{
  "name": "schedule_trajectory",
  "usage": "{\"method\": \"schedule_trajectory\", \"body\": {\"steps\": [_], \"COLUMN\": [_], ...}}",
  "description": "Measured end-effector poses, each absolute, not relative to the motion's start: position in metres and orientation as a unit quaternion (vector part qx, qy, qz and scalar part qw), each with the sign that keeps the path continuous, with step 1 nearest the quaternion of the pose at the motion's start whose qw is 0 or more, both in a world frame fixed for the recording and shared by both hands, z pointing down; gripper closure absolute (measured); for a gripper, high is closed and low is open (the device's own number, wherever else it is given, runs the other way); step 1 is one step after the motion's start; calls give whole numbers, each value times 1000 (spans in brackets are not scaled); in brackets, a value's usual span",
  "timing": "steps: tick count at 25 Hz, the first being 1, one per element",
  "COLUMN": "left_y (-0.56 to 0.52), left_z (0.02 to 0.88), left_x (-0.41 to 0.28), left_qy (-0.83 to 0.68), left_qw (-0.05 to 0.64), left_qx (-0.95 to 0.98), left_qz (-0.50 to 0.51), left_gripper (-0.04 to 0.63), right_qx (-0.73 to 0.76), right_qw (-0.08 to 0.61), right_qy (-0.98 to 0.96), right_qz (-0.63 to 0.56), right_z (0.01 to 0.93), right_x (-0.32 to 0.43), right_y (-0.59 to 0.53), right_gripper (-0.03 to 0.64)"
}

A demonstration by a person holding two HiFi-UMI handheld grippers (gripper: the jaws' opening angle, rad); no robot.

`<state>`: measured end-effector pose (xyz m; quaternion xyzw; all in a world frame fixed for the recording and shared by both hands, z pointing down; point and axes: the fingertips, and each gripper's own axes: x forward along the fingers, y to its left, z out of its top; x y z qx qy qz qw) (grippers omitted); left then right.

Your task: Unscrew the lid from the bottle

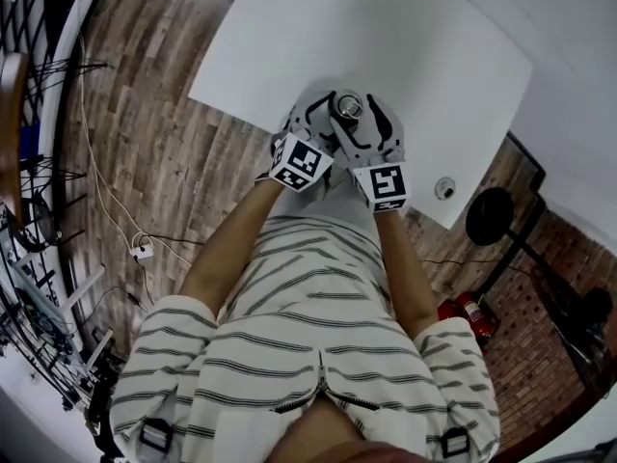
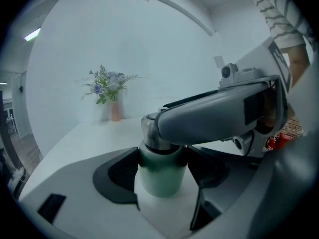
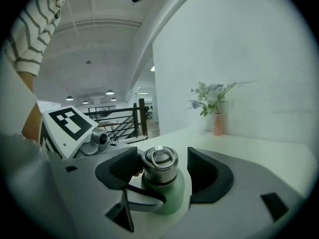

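The bottle (image 2: 160,180), green-bodied with a steel lid (image 3: 159,162), stands upright on the white bench (image 1: 415,56), close to its near edge and right in front of the person. Its long axis runs straight up and down, base flat on the bench and the lid, with its ring handle, pointing up. The left hand-held gripper (image 2: 163,170) comes in from the near left and is clamped on the green body just below the shoulder, a dark pad pressed against each side. That low grip looks meant to stop the body turning while the top is worked. The right hand-held gripper (image 3: 162,173) comes in from the near right, higher up, level with the lid. Its jaws stand apart around the lid: the left pad is close against it, while a clear gap shows between the lid and the right pad, so nothing is gripped there. One gripper on the body and the other at the cap suits a twist about the upright axis. The lid still sits on the neck, so the unscrewing looks unfinished. At the far side of the bench, against the wall, stands a vase of flowers (image 2: 110,91).
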<state>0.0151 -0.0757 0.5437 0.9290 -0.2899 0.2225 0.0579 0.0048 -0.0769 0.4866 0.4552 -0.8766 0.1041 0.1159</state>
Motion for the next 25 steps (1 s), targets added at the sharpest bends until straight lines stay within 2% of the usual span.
{"method": "schedule_trajectory", "body": {"steps": [5,9,25], "left_y": [-76,-74,-75], "left_z": [546,545,545], "left_x": [15,17,17], "left_qy": [-289,-290,-289], "left_qw": [58,59,59], "left_qx": [929,929,930], "left_qz": [222,222,220], "left_gripper": [286,286,285], "right_qx": [488,510,448], "right_qw": [125,135,136], "right_qy": [-857,-844,-879], "right_qz": [105,96,86], "right_z": [492,495,495], "right_x": [1,2,1], "right_y": [-79,-77,-77], "right_gripper": [322,378,371]}}
